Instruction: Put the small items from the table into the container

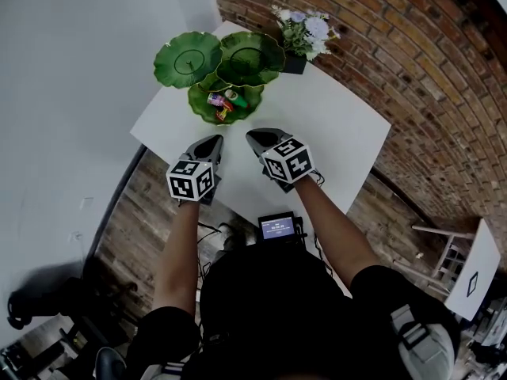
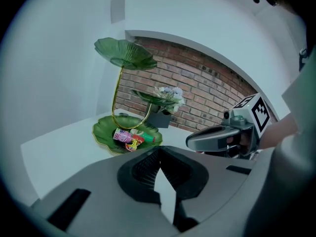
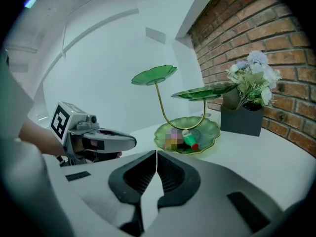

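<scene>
**Legible print in the scene — none can be read**

The small screen (image 1: 276, 228) below the counter edge glows with lines of characters, too small to read. The left marker cube (image 1: 191, 179) and the right marker cube (image 1: 288, 160) carry black-and-white square patterns, not letters. The packets (image 2: 127, 138) in the leaf dish (image 2: 102, 131) bear coloured print — illegible. A white panel (image 1: 472, 282) at the lower right shows only a diamond outline.

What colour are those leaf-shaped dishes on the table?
Green leaf-shaped dishes, on a thin gold stem; clearest in the head view.
</scene>
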